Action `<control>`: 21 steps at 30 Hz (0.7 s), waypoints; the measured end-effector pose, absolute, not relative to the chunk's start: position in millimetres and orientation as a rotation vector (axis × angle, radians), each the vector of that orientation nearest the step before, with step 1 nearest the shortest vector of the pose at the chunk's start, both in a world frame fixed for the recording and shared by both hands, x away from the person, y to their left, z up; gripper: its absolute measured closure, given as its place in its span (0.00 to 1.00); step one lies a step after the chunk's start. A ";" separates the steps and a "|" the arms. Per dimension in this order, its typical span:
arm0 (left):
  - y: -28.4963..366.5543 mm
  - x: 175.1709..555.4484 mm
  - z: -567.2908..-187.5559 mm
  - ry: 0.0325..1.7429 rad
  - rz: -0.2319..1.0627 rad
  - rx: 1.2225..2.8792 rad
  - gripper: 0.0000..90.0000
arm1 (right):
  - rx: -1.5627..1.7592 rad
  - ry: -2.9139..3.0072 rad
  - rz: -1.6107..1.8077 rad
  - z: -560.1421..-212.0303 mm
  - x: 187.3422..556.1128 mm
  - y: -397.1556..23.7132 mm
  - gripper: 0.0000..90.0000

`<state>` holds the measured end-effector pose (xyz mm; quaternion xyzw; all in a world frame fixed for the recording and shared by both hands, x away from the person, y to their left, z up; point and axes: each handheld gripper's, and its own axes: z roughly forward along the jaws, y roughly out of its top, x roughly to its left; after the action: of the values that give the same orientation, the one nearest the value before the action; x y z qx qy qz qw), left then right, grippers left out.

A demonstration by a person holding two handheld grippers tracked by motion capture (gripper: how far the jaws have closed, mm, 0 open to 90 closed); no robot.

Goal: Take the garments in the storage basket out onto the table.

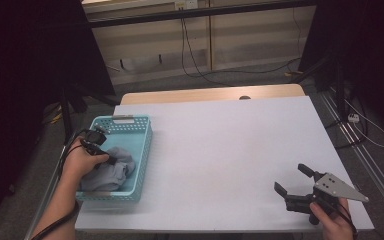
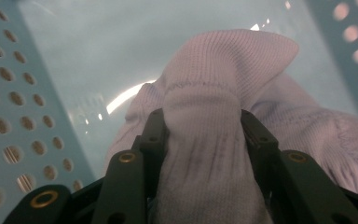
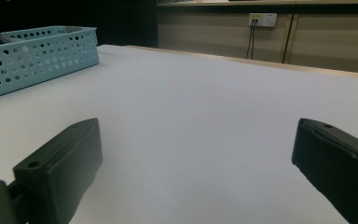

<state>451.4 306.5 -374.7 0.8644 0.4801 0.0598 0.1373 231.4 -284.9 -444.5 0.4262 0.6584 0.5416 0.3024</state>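
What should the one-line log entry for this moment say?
left tool: shut on knit cloth | place: inside blue basket | right tool: open, nothing between, over table

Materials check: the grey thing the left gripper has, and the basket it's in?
Grey cloth: looks like a soft knit, likely cotton or a blend; ribbed stitch rows and a seam line show, matte, bunching between the left gripper jaws. Basket: looks like moulded plastic, light blue, slight sheen on its floor, with regular round holes punched through the walls.

L gripper [image 1: 111, 161] is being held pointing down, jaws being clamped; R gripper [image 1: 292, 179] is being kept low w/ jaws spread wide.
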 end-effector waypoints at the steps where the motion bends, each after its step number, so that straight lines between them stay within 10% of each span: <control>1: 306.7 452.4 -369.6 1.387 0.171 2.507 0.67 | 1.131 1.746 1.436 -444.6 231.4 -285.2 0.01; 21: 278.5 466.6 -288.2 1.415 0.093 2.459 0.67 | 1.136 1.744 1.439 -444.8 232.3 -285.2 0.01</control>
<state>466.6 278.5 -288.2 0.8563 0.4928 0.0325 0.1511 232.3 -285.2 -444.8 0.4282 0.6572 0.5425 0.3008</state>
